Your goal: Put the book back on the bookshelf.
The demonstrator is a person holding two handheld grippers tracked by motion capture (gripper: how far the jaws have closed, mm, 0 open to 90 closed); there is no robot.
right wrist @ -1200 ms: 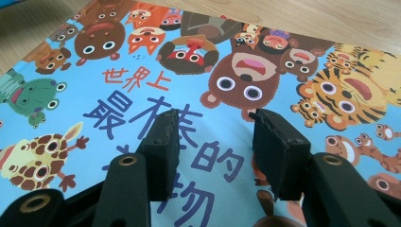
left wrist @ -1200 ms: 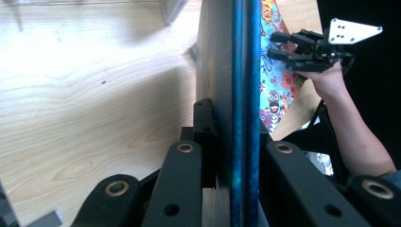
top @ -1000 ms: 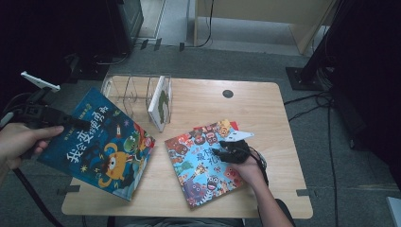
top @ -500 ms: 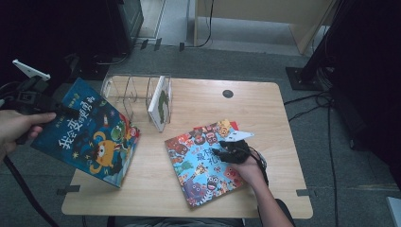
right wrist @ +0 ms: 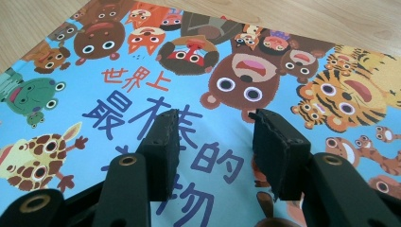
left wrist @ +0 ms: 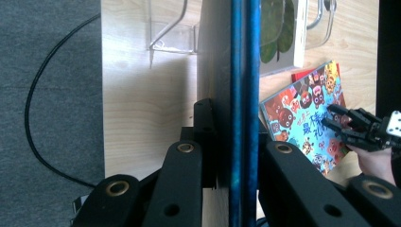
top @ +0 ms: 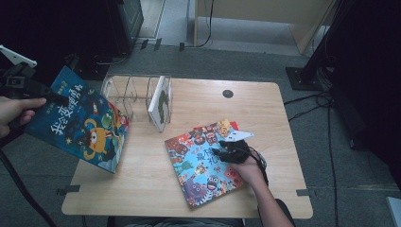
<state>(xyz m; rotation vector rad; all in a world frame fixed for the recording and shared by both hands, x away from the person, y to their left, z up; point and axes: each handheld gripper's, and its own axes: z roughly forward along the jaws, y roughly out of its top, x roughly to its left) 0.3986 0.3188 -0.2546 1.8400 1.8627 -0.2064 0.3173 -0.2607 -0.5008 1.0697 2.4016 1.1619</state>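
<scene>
My left gripper [top: 56, 98] is shut on the top edge of a dark blue monster picture book [top: 81, 126], which hangs tilted over the table's left edge. In the left gripper view that book [left wrist: 242, 85] stands edge-on between my jaws [left wrist: 236, 142]. A light blue animal picture book [top: 201, 163] lies flat on the table at front right. My right gripper [top: 223, 151] rests over it, open, pads apart above the cover [right wrist: 142, 71] with nothing between them [right wrist: 215, 130].
A clear plastic book rack [top: 124, 92] stands at the back left of the wooden table [top: 269, 111], with a white book with green leaves [top: 161, 101] upright in it. A red book's edge [top: 208, 126] peeks from under the animal book. A cable [left wrist: 33, 109] lies on the floor.
My left gripper has carried the blue monster book to the left and a little up, farther off the table's left side. The right gripper and the animal book have stayed put.
</scene>
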